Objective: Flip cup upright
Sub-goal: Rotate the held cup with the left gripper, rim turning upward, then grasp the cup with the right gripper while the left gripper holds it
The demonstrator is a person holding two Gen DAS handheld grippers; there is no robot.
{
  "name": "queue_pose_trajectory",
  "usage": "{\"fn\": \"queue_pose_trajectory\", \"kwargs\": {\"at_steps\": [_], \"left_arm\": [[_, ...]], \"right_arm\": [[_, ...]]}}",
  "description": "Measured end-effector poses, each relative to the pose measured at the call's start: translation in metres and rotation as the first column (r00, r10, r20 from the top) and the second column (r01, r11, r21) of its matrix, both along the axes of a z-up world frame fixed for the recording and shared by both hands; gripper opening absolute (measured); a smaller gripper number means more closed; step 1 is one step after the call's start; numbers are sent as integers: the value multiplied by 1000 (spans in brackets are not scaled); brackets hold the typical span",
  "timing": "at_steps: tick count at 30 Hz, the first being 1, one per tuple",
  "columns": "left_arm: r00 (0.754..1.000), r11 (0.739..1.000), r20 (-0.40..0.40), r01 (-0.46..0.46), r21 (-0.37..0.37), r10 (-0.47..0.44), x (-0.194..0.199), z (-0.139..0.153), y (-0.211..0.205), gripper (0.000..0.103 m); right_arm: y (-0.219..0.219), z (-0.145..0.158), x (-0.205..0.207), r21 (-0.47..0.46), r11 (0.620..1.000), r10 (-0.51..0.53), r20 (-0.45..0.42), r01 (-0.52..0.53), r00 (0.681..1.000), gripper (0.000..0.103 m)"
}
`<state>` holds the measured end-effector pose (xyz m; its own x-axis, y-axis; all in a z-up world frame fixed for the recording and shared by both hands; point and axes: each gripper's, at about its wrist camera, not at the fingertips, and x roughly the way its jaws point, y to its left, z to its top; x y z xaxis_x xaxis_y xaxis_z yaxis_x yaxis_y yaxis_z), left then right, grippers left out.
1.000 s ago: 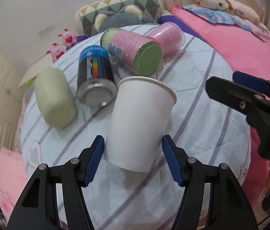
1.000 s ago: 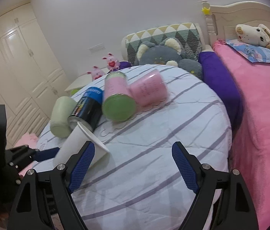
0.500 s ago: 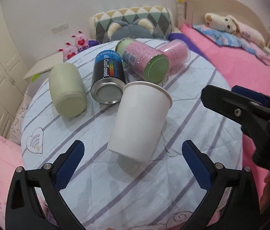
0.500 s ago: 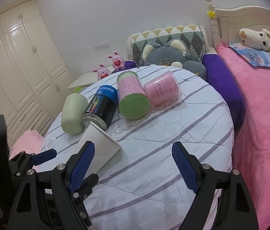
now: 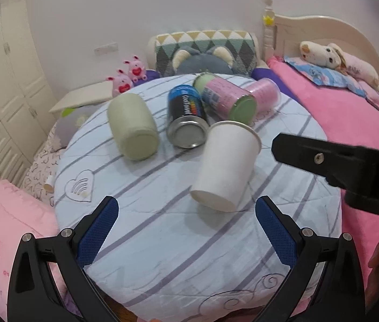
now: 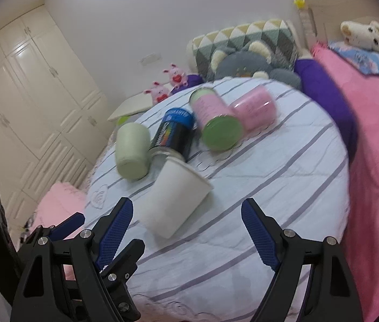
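Note:
A white paper cup [image 5: 227,165] stands upright on its base on the round striped table [image 5: 162,236], its open rim up and leaning slightly in the fisheye view. It also shows in the right wrist view [image 6: 174,197]. My left gripper [image 5: 186,222] is open and empty, pulled back from the cup toward the table's near edge. My right gripper [image 6: 185,228] is open and empty, just in front of the cup. The right gripper's black body shows at the right of the left wrist view [image 5: 350,166].
Behind the cup lie a pale green jar [image 5: 133,130], a black and blue can [image 5: 186,118], a pink can with a green lid [image 5: 227,100] and a pink cup [image 5: 264,96]. A pink bed [image 5: 350,112] is to the right, cushions behind, a wardrobe left.
My left gripper has opened, let go of the cup and drawn back and up. The cup stays standing on the table. My right gripper has moved closer behind the cup.

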<state>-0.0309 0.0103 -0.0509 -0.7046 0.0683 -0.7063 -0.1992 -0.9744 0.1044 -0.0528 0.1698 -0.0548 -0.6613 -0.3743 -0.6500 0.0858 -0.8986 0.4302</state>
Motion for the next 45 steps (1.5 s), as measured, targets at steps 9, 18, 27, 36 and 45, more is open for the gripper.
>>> {"fn": "queue_pose_trajectory", "kwargs": {"at_steps": [9, 18, 27, 36, 45], "left_arm": [[1000, 1000, 18, -9, 26, 9, -5, -9, -22, 103], [996, 992, 67, 46, 114, -54, -14, -17, -30, 103], [994, 994, 87, 55, 98, -64, -22, -24, -28, 103], [993, 994, 97, 54, 99, -64, -35, -27, -28, 103], [990, 992, 113, 75, 99, -87, -42, -31, -22, 103]], "right_arm": [[-15, -15, -8, -46, 999, -10, 80, 13, 997, 84], [-13, -23, -18, -101, 993, -44, 137, 58, 990, 84], [-15, -34, -38, -170, 984, -24, 184, 56, 983, 84], [-19, -52, -60, -243, 969, 9, 230, 48, 973, 84], [-15, -65, -71, -299, 953, 30, 234, 43, 972, 84]]}}
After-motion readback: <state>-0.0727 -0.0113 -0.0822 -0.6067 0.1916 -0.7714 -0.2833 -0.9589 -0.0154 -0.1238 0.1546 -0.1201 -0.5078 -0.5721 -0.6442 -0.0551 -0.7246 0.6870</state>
